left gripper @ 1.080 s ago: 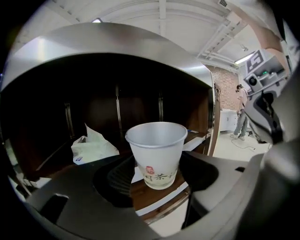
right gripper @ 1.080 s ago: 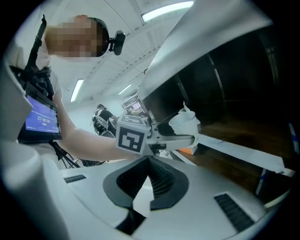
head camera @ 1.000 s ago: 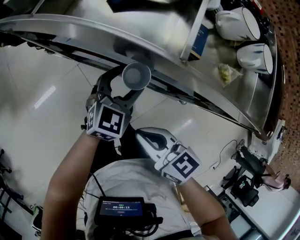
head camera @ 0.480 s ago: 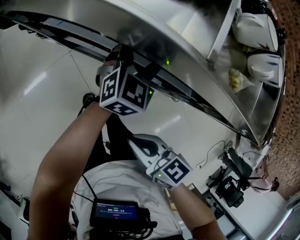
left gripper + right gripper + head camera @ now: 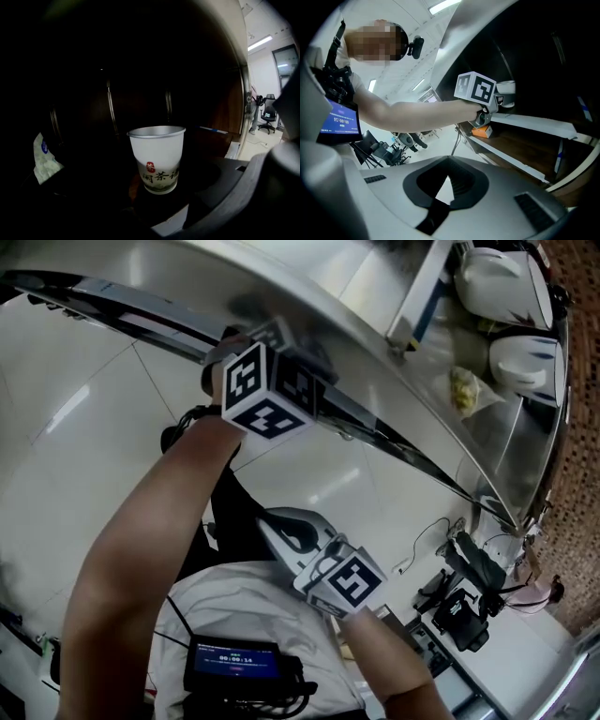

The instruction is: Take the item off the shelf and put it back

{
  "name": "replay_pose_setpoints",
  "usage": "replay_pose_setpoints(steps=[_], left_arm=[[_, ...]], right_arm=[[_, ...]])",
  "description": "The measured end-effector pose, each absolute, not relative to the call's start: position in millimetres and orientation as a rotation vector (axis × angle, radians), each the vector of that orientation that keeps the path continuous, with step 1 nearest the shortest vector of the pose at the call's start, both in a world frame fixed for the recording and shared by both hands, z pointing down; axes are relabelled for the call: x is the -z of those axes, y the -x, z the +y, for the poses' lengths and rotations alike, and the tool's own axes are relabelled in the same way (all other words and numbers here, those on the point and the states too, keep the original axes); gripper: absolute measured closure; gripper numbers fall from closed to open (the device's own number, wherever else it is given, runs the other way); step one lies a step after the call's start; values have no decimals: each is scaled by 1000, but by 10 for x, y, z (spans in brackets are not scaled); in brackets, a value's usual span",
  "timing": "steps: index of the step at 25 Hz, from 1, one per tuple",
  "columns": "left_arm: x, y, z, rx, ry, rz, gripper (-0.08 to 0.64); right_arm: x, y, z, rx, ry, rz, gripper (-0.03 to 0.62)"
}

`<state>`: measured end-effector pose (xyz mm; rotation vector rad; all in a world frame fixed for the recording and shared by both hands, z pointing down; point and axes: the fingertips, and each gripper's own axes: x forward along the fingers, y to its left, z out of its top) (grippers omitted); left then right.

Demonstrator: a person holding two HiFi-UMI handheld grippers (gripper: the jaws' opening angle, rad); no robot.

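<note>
Paper cup [image 5: 157,157] stands upright in the dark shelf bay, between the jaws of the left gripper [image 5: 164,201], which look pressed to its lower wall. Only the right jaw shows plainly, so the hold is a judgement. At far left in that bay lies a pale printed packet [image 5: 44,159], well apart from the cup. Seen from the right gripper view, the cup sits at the near edge of the shelf [image 5: 534,124], just over its pale lip.

The risk I see: the cup is thin and light, so a hard squeeze could crush its wall. If it is let go so near the lip, or tilted, it could tip off towards the floor [image 5: 84,409].

Further right and nearer the body, the right gripper [image 5: 277,526] hangs below the shelf with its jaws pressed together on nothing.

Beneath is glossy white tile. An orange box [image 5: 480,132] rests on a lower board, and an office chair [image 5: 268,115] stands far right.
</note>
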<state>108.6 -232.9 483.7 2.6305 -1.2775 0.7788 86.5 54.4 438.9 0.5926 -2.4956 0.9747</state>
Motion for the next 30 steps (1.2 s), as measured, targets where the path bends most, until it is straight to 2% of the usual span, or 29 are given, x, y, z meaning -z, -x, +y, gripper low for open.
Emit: replay_pose_setpoints(steps=[4, 17, 24, 28, 30], left_arm=[[-4876, -1056, -2299, -780, -2608, -1288, 184], [-4772, -819, -2075, -639, -2640, -1349, 183], [-4704, -389, -1674, -639, -2618, -1401, 180], [-4529, -174, -1319, -619, -2634, -1404, 329], [-4417, -78, -1197, -595, -2642, -1402, 380]], right_arm=[[-4348, -869, 501, -971, -588, -2506, 586], [-4346, -774, 505, -950, -587, -2520, 586], [-4269, -656, 391, -887, -590, -2561, 586], [-4178, -519, 342, -874, -578, -2601, 586], [-4117, -446, 290, -856, -568, -2628, 586]])
